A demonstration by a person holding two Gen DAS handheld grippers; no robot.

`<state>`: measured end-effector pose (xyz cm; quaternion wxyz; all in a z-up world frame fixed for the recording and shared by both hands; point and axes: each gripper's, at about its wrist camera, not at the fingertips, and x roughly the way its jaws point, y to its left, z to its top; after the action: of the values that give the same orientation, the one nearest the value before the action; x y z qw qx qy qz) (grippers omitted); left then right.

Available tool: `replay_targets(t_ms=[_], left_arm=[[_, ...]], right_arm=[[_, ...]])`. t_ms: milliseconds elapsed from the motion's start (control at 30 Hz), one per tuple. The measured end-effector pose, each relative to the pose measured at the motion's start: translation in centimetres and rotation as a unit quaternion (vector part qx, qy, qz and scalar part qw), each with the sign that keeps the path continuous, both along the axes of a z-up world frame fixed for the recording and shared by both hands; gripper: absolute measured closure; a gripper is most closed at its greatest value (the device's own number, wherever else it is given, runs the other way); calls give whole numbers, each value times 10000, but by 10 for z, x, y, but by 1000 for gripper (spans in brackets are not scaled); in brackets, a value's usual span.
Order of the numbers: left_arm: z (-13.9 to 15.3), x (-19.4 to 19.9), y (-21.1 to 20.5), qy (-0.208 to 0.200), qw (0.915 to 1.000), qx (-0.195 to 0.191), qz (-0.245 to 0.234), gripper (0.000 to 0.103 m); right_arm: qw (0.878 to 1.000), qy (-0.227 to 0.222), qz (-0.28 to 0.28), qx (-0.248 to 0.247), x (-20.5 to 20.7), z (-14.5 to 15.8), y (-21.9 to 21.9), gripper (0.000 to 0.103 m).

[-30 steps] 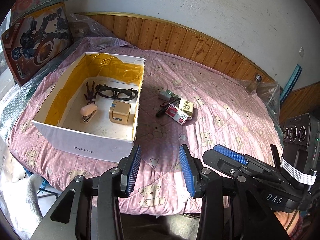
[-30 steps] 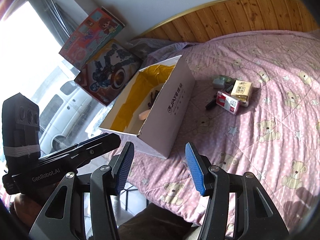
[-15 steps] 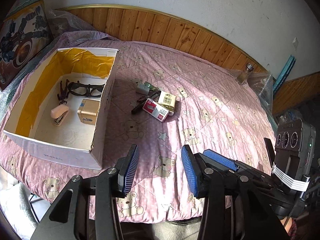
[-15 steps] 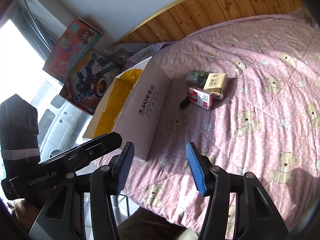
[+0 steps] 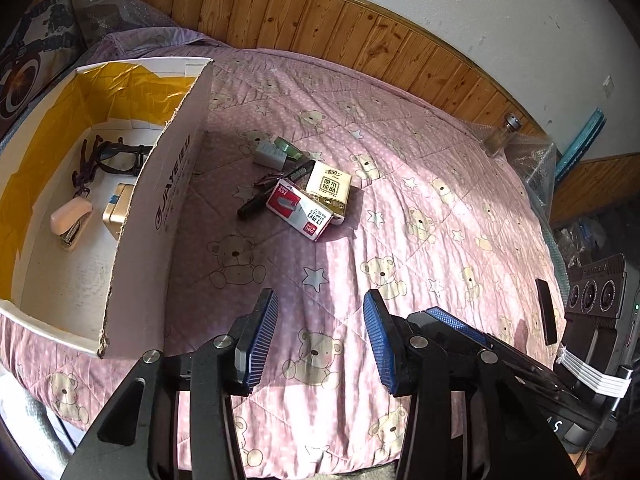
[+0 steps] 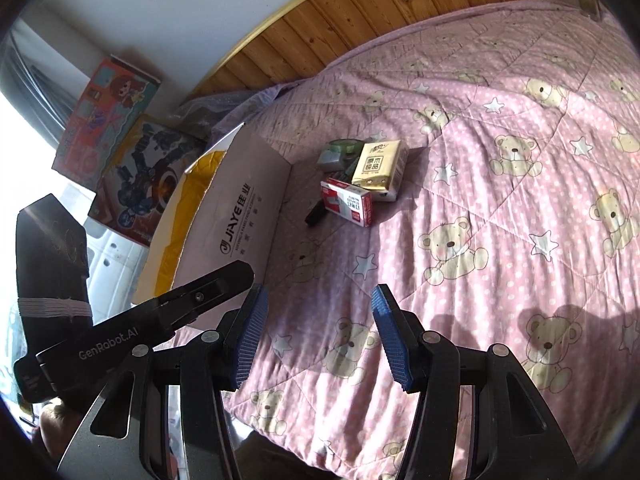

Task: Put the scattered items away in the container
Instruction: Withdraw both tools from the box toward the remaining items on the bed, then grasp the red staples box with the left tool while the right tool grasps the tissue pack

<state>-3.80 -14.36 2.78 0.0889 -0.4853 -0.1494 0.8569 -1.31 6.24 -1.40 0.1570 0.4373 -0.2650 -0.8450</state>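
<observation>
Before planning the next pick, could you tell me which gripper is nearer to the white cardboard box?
Left. The left gripper hovers open just off the white cardboard box's near corner; the right gripper, also open, is on the far side of the left one, further from it.

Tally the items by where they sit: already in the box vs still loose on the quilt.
In box: 4 (glasses, dark figure, pink stapler, gold box)
On quilt: 5 (staples box, tissue pack, black pen, grey block, green tape roll)
Total: 9

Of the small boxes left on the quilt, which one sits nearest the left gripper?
The red-and-white staple box. It lies at the near edge of the pile, in front of the tan tissue pack and the grey box.
</observation>
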Motion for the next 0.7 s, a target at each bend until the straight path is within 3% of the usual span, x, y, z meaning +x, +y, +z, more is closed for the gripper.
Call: replay_targets(t_ms=[333, 700], left_arm=[[-28, -40, -5, -323, 9993, 152, 150, 52], [-49, -69, -23, -490, 9973, 338, 432, 52]], right_arm=[[9990, -346, -256, 110, -38, -14, 13, 45], [9950, -669, -376, 640, -115, -21, -3, 45]])
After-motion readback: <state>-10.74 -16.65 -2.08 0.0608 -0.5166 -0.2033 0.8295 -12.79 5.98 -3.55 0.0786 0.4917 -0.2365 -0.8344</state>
